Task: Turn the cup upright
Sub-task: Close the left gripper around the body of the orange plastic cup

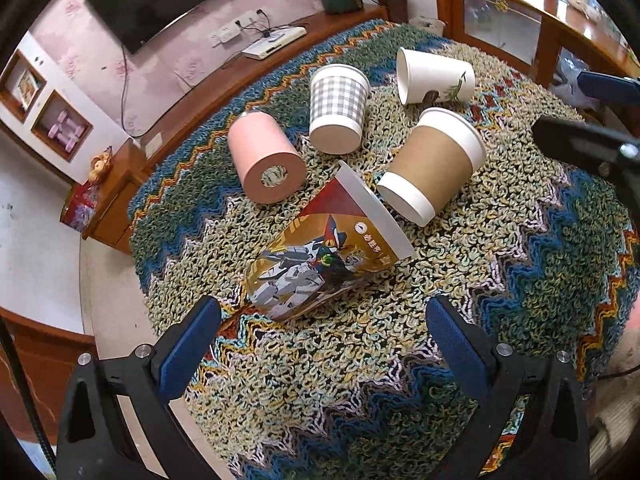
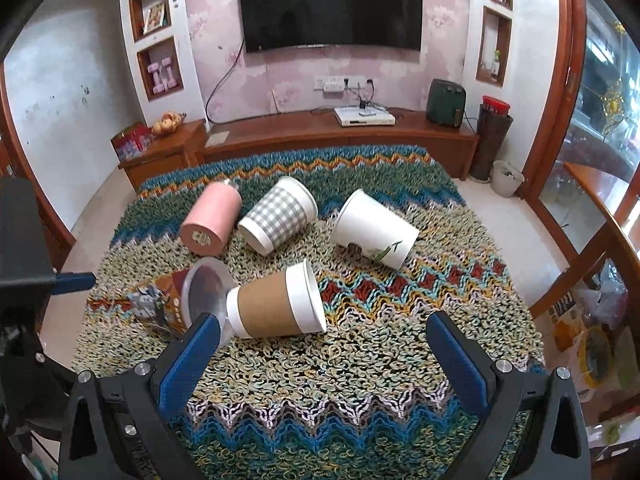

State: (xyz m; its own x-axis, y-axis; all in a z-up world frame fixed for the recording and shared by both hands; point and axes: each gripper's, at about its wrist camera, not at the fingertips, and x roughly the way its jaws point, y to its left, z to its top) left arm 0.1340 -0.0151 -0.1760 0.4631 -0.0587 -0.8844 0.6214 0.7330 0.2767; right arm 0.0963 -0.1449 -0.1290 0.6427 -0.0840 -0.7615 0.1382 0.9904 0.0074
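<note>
Several cups lie on their sides on a zigzag woven cloth [image 1: 360,360]. A printed robot-picture cup [image 1: 320,256] lies just ahead of my open, empty left gripper [image 1: 322,332]; it also shows in the right wrist view [image 2: 172,300]. A brown-sleeved cup [image 1: 432,164] [image 2: 276,304] lies beside it, just ahead of my open, empty right gripper [image 2: 322,340]. Farther back lie a pink cup [image 1: 264,158] [image 2: 210,218], a grey checked cup [image 1: 338,108] [image 2: 280,216] and a white cup with a leaf print [image 1: 436,76] [image 2: 374,228].
The cloth [image 2: 320,400] covers a table. A wooden TV cabinet [image 2: 340,140] stands behind it under a wall TV [image 2: 334,8]. A wood-and-glass cabinet [image 2: 600,184] is at the right. The other gripper [image 1: 588,144] shows at the right edge of the left wrist view.
</note>
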